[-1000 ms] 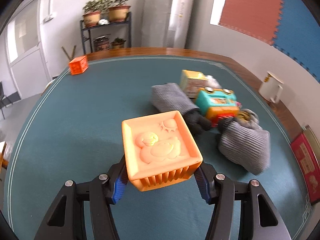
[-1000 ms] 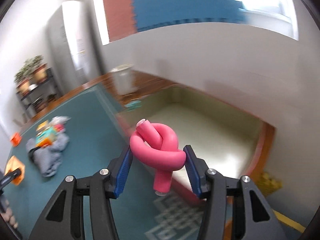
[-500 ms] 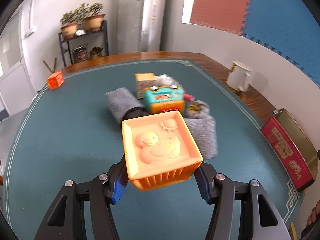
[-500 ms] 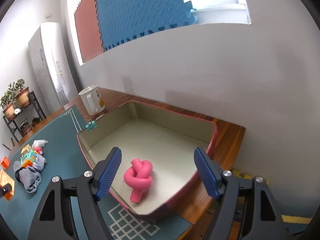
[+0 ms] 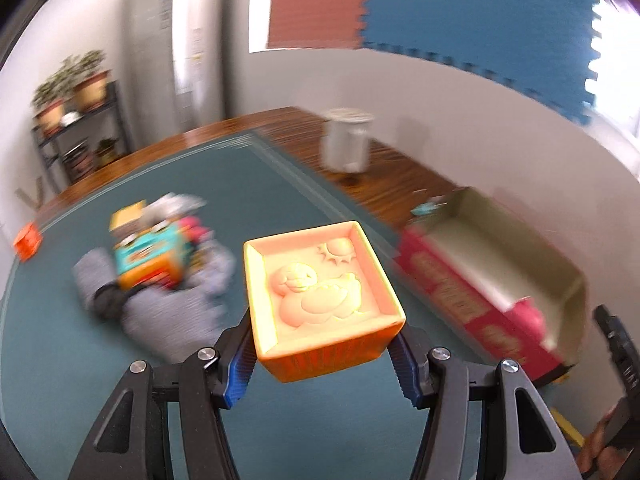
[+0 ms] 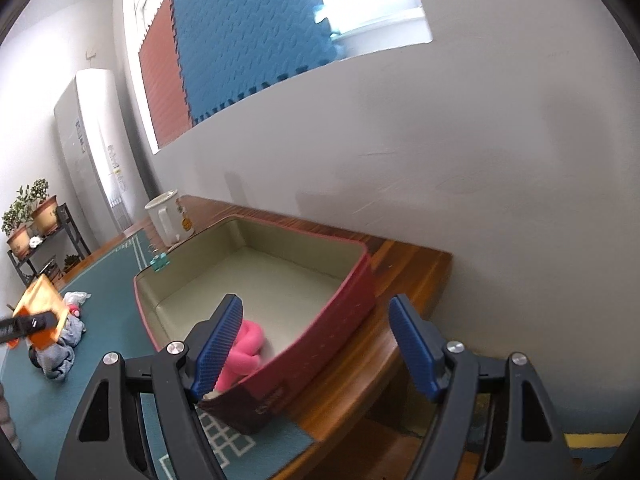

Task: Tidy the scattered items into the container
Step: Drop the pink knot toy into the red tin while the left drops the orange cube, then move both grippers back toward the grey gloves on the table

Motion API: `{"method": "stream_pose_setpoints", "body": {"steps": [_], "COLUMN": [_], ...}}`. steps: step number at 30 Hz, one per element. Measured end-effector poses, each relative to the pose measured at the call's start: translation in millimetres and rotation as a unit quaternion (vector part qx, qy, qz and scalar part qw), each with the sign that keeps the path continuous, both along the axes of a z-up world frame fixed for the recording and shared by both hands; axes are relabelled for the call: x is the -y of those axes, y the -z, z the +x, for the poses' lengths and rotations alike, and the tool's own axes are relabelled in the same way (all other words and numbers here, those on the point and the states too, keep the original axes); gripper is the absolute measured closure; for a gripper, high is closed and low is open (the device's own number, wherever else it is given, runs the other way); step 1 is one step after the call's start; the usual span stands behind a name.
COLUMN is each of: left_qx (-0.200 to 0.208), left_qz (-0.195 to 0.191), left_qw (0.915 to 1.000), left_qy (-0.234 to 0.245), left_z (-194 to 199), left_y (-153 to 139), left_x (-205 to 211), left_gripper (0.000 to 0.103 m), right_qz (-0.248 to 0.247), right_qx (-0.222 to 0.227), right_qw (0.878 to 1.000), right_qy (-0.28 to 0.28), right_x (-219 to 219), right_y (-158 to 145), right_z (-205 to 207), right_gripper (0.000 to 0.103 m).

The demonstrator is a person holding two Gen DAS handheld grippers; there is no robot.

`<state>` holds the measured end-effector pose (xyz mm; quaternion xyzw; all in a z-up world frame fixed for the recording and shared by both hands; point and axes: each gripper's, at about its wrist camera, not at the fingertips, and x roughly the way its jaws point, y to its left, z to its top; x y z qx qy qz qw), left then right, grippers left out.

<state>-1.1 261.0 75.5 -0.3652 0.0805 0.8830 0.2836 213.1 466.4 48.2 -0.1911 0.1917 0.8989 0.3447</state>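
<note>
My left gripper is shut on an orange duck block and holds it above the green table mat. The red container with a beige inside stands to its right at the table edge. My right gripper is open and empty above the container's near corner. A pink knotted toy lies inside the container, partly hidden by my left finger. The orange block held in the left gripper also shows in the right wrist view.
A pile of grey socks, a teal toy and small items lies on the mat at left. A small orange cube sits far left. A white mug stands behind the container. A wall runs close behind.
My left gripper has swung right with the duck block toward the container. My right gripper let go of the pink toy into the container, opened, and has drawn back a little.
</note>
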Motion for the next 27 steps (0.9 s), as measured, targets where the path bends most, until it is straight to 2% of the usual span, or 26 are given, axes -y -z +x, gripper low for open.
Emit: {"method": "stream_pose_setpoints", "body": {"steps": [6, 12, 14, 15, 16, 17, 21, 27], "left_qx": [-0.014, 0.010, 0.011, 0.009, 0.004, -0.001, -0.022, -0.012], "left_qz": [0.008, 0.004, 0.005, 0.007, 0.011, 0.015, 0.013, 0.016], "left_qw": [0.9977, 0.9922, 0.9900, 0.9887, 0.9877, 0.9868, 0.9865, 0.9913], "left_qy": [0.066, 0.124, 0.141, 0.149, 0.156, 0.161, 0.162, 0.130], "left_z": [10.9, 19.1, 23.4, 26.4, 28.9, 30.8, 36.1, 17.2], "left_y": [-14.5, -9.4, -8.2, -8.8, -10.1, -11.6, -16.3, -13.6], "left_x": [-65.2, -117.0, -127.1, -131.1, -133.2, -134.0, -130.2, -108.9], "left_gripper": [0.042, 0.041, 0.035, 0.025, 0.017, 0.015, 0.015, 0.015], "right_qz": [-0.004, -0.016, -0.020, -0.023, -0.024, -0.025, -0.030, -0.027], "right_qx": [-0.001, 0.000, 0.001, 0.001, 0.001, 0.002, 0.001, -0.003], "right_qw": [1.000, 0.999, 0.999, 0.999, 0.999, 0.999, 0.999, 1.000], "right_qy": [0.018, 0.031, 0.030, 0.029, 0.028, 0.026, 0.020, 0.005], "right_x": [-14.1, -25.9, -27.9, -28.6, -28.8, -28.9, -27.3, -17.5], "right_y": [2.6, 7.5, 9.5, 10.8, 11.7, 12.7, 13.9, 10.4], "right_z": [12.3, 17.5, 16.4, 15.3, 14.5, 13.1, 8.8, 0.4], "right_gripper": [0.024, 0.024, 0.024, 0.024, 0.024, 0.024, 0.024, 0.024]}}
